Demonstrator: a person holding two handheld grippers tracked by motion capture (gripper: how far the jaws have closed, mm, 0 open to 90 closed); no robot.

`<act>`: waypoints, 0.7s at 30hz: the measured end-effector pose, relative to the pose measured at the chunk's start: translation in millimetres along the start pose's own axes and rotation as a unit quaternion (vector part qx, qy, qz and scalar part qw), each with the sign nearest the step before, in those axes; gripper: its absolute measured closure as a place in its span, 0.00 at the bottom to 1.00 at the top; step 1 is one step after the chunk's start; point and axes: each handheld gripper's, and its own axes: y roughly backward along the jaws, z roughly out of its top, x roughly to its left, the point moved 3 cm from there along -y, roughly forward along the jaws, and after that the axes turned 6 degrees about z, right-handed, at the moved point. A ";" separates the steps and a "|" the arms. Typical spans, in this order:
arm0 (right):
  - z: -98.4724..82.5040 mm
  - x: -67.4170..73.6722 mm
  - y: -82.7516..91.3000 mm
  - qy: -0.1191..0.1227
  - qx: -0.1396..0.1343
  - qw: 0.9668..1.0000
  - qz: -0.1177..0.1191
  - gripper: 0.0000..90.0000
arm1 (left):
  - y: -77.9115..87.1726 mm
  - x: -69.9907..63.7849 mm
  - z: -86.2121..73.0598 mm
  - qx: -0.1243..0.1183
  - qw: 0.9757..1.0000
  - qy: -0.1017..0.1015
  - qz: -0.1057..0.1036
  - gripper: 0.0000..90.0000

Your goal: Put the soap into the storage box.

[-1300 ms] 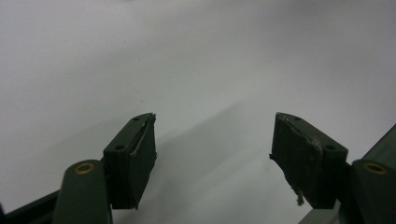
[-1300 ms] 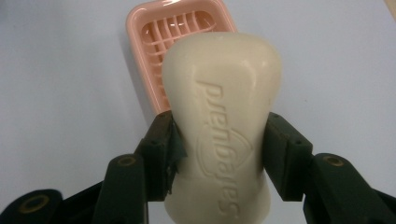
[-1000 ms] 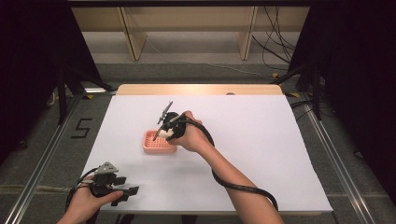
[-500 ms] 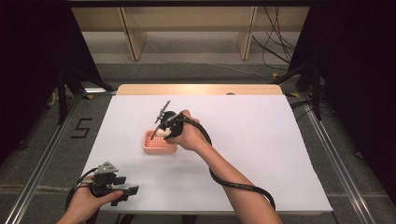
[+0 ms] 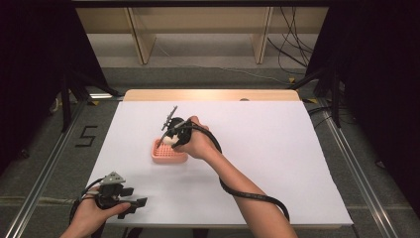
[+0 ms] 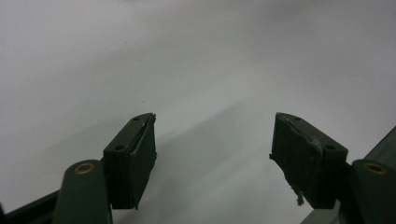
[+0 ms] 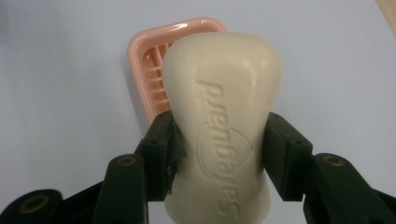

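Observation:
A cream bar of soap (image 7: pixel 223 116) with embossed lettering is clamped between the jaws of my right gripper (image 7: pixel 219 140), which is shut on it. Below and beyond it lies a pink slatted soap dish (image 7: pixel 159 70) on the white table. In the high view the right gripper (image 5: pixel 171 136) holds the soap (image 5: pixel 169 141) just above the dish (image 5: pixel 166 154) near the table's middle. My left gripper (image 5: pixel 133 197) rests at the front left edge, and its jaws stand open over bare white surface in the left gripper view (image 6: pixel 212 154).
A white sheet covers the table (image 5: pixel 277 148), with a wooden strip along its far edge. Metal rails run along both sides. A black cable (image 5: pixel 247 196) trails from the right gripper along the forearm.
The right gripper with the soap has shifted slightly left and lower over the pink dish. The left gripper has stayed put.

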 end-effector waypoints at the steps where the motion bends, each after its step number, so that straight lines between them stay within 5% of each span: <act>1: 0.3 0.0 -0.1 0.000 -0.002 1.000 0.001 0.56 | 0.0 0.0 0.0 0.000 1.000 -0.001 0.000 0.34; 21: 7.5 0.6 -8.3 0.001 -0.001 1.000 0.006 0.56 | -0.3 -0.2 0.0 0.000 1.000 0.001 0.001 0.34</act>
